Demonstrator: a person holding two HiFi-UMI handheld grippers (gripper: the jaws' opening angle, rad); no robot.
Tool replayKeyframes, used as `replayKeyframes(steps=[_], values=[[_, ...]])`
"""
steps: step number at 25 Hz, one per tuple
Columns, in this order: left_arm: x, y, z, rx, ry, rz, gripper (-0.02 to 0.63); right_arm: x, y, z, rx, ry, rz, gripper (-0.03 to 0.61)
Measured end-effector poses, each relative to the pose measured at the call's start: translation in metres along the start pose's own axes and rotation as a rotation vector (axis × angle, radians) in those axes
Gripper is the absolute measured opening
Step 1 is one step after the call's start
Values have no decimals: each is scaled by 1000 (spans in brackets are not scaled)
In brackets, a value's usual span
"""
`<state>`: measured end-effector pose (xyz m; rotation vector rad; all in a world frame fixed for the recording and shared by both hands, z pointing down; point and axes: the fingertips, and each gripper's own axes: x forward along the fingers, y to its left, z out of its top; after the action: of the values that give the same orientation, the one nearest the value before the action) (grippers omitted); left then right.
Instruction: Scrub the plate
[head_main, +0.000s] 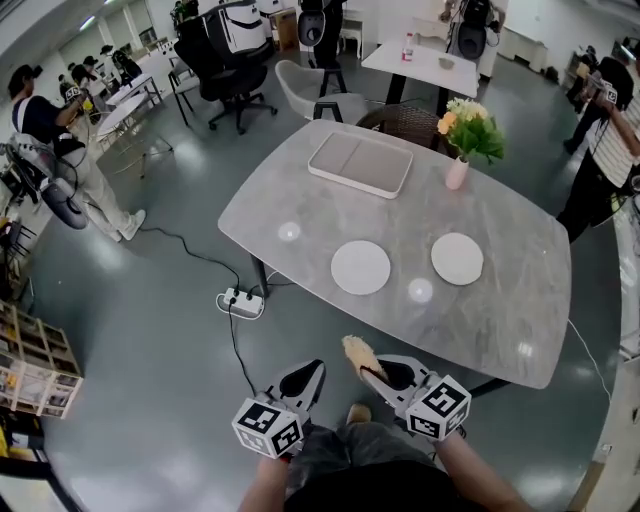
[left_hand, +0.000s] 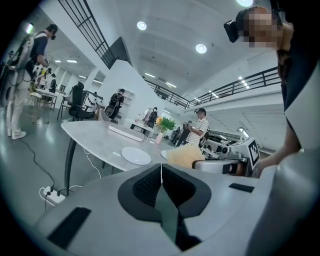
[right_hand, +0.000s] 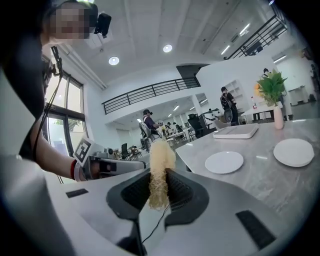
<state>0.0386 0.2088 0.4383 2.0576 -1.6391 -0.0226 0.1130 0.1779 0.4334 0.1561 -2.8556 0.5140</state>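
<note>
Bright ceiling lights, tabletop glare, fisheye edges

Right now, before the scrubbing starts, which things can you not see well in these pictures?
- Left plate and right plate, head view: too small to tell whether they are dirty.
- Scrubber, right gripper view: its lower end is hidden between the shut jaws of the right gripper.
- Right plate, left gripper view: mostly hidden behind the scrubber.
- Table, head view: its legs are mostly hidden under the top.

No text or number is legible (not in any view).
</note>
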Motion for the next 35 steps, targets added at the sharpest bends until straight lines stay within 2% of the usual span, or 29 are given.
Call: replayKeyframes(steps=[4,9,14,17,22,29,35], values=[[16,7,1,-10,24,-22,17,2,-13,-3,26,11,-23,75],[53,22,8,-22,55,-78,17,5,-42,-1,56,10,-97,74],[104,33,41,28,96,-204,17,16,-82,21,85,-11,-202,74],[128,50,65,55,117,-258,17,31,-100,40,92,-34,-257,74],[162,78,84,69,161,-338,17,57,-126,60,105,-58,-342,74],[175,96,91,95,244,-463,17,83,-132,65,143,-58,-448,75],[180,120,91,108,288,-506,17,99,-137,64,150,-48,-528,74]])
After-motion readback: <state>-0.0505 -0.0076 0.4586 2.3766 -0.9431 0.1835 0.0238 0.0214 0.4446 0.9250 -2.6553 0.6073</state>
